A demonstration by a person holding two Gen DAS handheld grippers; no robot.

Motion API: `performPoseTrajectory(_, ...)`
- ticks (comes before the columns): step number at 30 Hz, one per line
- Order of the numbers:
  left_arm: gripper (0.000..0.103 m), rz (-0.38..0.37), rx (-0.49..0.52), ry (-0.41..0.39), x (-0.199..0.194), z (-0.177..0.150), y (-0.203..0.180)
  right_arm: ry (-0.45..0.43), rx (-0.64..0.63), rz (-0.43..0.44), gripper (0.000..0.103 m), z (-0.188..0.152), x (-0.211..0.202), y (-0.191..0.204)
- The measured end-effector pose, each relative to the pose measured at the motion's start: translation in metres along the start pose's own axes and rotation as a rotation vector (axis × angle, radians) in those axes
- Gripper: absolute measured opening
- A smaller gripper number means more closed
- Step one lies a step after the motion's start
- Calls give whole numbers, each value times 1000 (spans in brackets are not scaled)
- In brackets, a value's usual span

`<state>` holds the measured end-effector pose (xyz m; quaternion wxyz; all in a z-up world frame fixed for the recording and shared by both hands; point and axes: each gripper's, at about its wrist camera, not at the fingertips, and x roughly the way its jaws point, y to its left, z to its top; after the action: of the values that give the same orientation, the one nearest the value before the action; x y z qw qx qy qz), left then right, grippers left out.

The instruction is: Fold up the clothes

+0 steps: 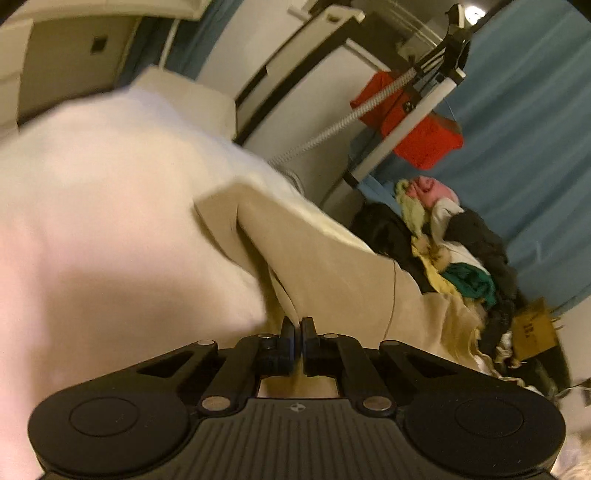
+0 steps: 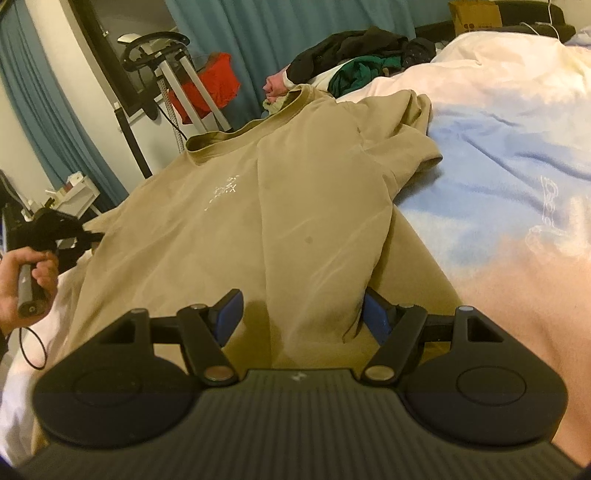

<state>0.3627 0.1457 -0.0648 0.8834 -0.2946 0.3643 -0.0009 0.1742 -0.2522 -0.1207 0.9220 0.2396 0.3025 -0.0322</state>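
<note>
Left wrist view: rolled sideways, close over the tan T-shirt (image 1: 332,258) on the bed, looking towards the blue curtain (image 1: 535,129). Right wrist view: upright, angled down along the shirt from its hem towards the collar, very near the fabric. Shared: shirt, clothes heap (image 2: 362,55), red garment (image 1: 410,118), curtain, cardboard box (image 2: 476,16)

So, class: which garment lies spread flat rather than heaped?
The tan T-shirt, spread across the bed; the other clothes sit bundled behind its collar.
</note>
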Motion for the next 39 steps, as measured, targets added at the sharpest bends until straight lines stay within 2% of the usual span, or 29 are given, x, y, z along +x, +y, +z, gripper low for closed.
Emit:
performPoseTrajectory(2,1,23,-35,-4,-15,8,7,2,13,5,71,1,0,-2)
performPoseTrajectory(6,0,20,-100,-15,-44,23,33,4,25,8,71,1,-1,-3)
performPoseTrajectory(9,0,74,-147,-66,-62,26,60,3,28,8,71,1,-2,-3)
performPoseTrajectory(12,2,58,-203,-61,-67,27,88,3,31,8,71,1,-3,-3)
performPoseTrajectory(14,9,-12,-262,-27,-64,24,101,3,30,8,71,1,-3,-3)
performPoseTrajectory(15,18,-56,-292,-14,-63,21,106,3,27,7,71,1,-3,-3)
performPoseTrajectory(16,30,-92,-299,-10,-60,18,105,3,25,7,71,1,-3,-3)
performPoseTrajectory(19,52,-177,-290,9,-38,10,85,5,19,5,71,1,-2,-3)
performPoseTrajectory(22,68,-239,-335,66,0,1,59,9,18,3,71,0,-1,-4)
performPoseTrajectory(24,73,-256,-323,46,12,-2,48,13,20,3,71,0,0,-4)
performPoseTrajectory(26,73,-268,-310,13,22,-4,40,15,23,4,71,-1,2,-5)
performPoseTrajectory(27,69,-281,-312,2,26,-4,38,17,25,4,71,-1,2,-5)
performPoseTrajectory(28,56,-300,-321,-6,28,-5,38,18,27,5,71,-1,3,-6)
performPoseTrajectory(29,47,-318,-337,-4,31,-4,38,19,30,6,71,-1,4,-6)
performPoseTrajectory(31,11,-320,-355,-3,31,-2,42,21,37,9,71,-1,5,-8)
performPoseTrajectory(32,6,-308,-359,-23,29,-2,43,21,40,11,71,0,6,-8)
performPoseTrajectory(35,5,-273,-372,-83,19,2,48,21,48,14,71,0,7,-9)
performPoseTrajectory(39,2,-212,-422,-153,-21,18,82,18,41,11,71,0,8,-9)
